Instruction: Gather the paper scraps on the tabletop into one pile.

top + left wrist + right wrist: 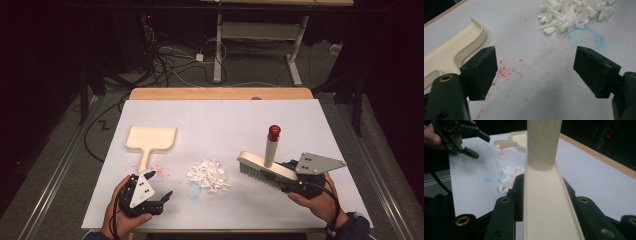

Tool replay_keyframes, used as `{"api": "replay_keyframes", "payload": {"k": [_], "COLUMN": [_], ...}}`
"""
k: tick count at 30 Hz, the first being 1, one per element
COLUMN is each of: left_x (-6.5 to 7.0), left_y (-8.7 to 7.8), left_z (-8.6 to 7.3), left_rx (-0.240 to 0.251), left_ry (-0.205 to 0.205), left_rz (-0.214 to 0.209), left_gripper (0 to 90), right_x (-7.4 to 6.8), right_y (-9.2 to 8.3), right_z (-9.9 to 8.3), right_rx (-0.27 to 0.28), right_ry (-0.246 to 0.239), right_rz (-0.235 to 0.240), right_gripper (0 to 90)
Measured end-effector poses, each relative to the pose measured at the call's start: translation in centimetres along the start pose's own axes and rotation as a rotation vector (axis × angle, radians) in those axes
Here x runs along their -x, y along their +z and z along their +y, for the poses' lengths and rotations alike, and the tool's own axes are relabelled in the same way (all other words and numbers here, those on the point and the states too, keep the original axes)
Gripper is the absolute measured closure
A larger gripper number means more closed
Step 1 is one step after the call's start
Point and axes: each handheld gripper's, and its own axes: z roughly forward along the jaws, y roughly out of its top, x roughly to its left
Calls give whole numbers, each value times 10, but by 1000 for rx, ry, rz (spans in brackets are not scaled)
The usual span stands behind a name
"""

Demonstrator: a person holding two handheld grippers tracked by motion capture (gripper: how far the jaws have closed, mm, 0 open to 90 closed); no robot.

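Observation:
A cream hand brush (260, 166) with an upright handle tipped in red (273, 132) is clamped by its back in my right gripper (284, 175), just right of a pile of white scraps (208, 175). In the right gripper view the black jaws press both sides of the brush back (544, 202), and the right gripper (542, 185) is shut on it. A cream dustpan (150, 139) lies flat at the left, handle toward me. My left gripper (160, 184) hovers near the dustpan handle (439, 62), open and empty (535, 65). It also appears far off, the left gripper (480, 146).
Red specks (504, 71) and a blue ring mark (586, 37) stain the white table cover (225, 120). The wooden table edge (220, 93) runs along the far side. Beyond it are cables and a desk frame (260, 35) on the dark floor.

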Motion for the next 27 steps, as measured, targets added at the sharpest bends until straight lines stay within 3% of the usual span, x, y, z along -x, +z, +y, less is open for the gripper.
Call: {"api": "replay_keyframes", "payload": {"k": [5, 13, 15, 21, 25, 27], "left_x": [1, 5, 5, 6, 7, 7], "left_y": [2, 4, 4, 6, 8, 9], "left_z": [1, 2, 2, 3, 3, 3], "left_rx": [-5, -18, -19, -25, -35, -39], "left_ry": [4, 29, 30, 38, 46, 49], "left_rz": [-2, -12, -16, -28, -38, -42], "left_gripper": [185, 185, 185, 185, 185, 185], "right_x": [4, 9, 15, 37, 54, 62], "right_y": [-19, -36, -35, -24, -15, -12], "right_z": [-17, -41, -45, -55, -57, -56], "right_rx": [-55, -138, -169, -237, -276, -286], "right_ry": [34, 125, 159, 267, 318, 323], "right_rz": [6, 60, 107, 166, 174, 151], "right_gripper": [679, 678, 678, 677, 671, 660]}}
